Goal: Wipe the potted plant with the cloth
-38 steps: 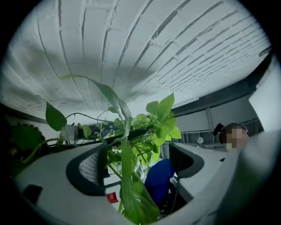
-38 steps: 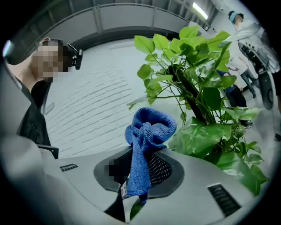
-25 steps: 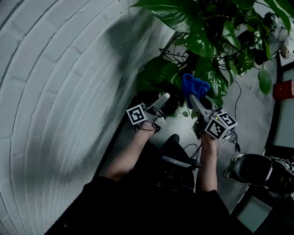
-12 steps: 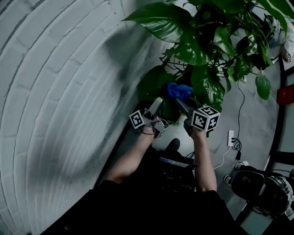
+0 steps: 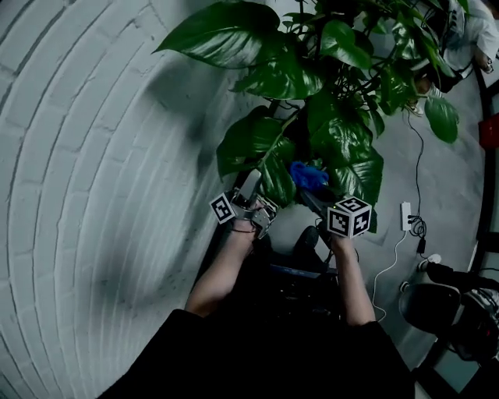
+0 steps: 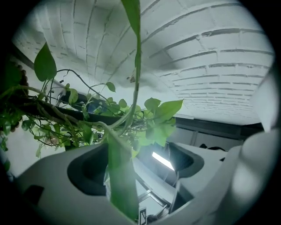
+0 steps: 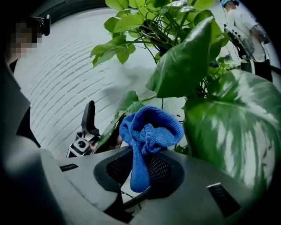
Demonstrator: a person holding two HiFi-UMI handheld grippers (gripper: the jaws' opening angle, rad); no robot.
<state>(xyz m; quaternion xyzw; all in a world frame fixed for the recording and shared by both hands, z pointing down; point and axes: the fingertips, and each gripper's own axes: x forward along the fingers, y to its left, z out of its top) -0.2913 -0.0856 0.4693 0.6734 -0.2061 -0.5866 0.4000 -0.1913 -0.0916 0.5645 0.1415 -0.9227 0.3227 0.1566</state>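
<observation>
The potted plant (image 5: 312,93) fills the upper middle of the head view with large glossy leaves. My right gripper (image 5: 313,195) is shut on a bunched blue cloth (image 5: 308,175), which rests against the lower leaves. In the right gripper view the cloth (image 7: 149,129) hangs between the jaws of that gripper (image 7: 140,176), beside a broad mottled leaf (image 7: 232,127). My left gripper (image 5: 251,187) reaches the edge of a low leaf (image 5: 274,178). In the left gripper view a long leaf (image 6: 120,176) runs up from between the jaws of my left gripper (image 6: 127,193), which are shut on it.
A white brick wall (image 5: 93,156) curves along the left. On the grey floor at the right lie a white power strip with cables (image 5: 405,214) and a dark rounded object (image 5: 437,300). A person (image 5: 468,23) stands at the top right corner.
Both grippers sit lower and further left in the head view, with more of the plant in sight. The cloth now lies against the lower leaves, and the left gripper holds a leaf.
</observation>
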